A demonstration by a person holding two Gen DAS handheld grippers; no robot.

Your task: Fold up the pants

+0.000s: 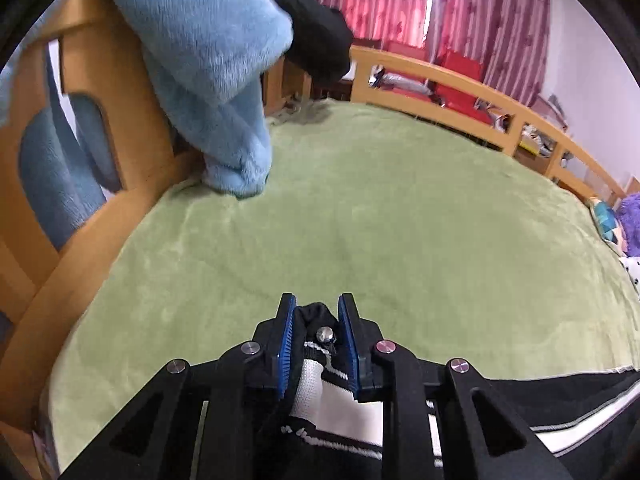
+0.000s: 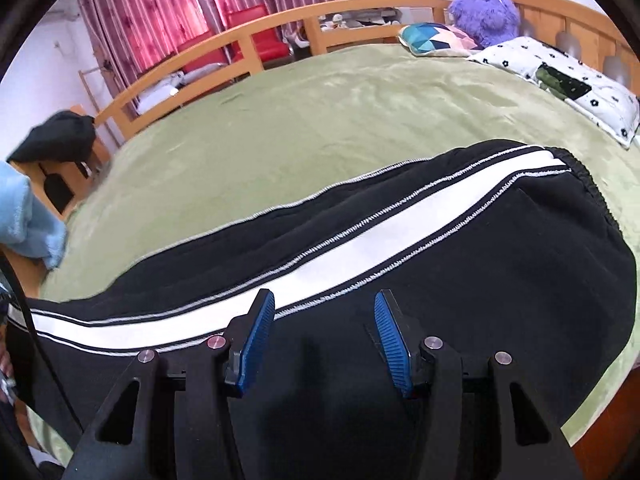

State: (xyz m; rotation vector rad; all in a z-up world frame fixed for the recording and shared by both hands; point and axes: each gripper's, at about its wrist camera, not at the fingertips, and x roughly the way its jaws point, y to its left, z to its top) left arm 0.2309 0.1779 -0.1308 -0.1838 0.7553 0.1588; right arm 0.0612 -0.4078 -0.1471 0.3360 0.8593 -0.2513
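Two hand-held grippers: left (image 1: 316,312) pinching pants (image 2: 440,240) end, ready to lift for folding; right (image 2: 324,312) spread wide above pants.

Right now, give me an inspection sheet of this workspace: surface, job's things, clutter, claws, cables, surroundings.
Surface: bed covered by a green blanket, lightly wrinkled.
Job's things: black track pants with a white side stripe, laid lengthwise along the near edge, waistband toward the pillows.
Clutter: light blue fleece and a black garment draped over the wooden footboard; floral pillow, geometric cushion and purple plush toy at the head end.
Claws: left claw shut on the pants' cuff end; right claw open above the pants.
Cables: nothing seen clearly.
Surroundings: wooden side rail, red curtains, red chairs beyond.
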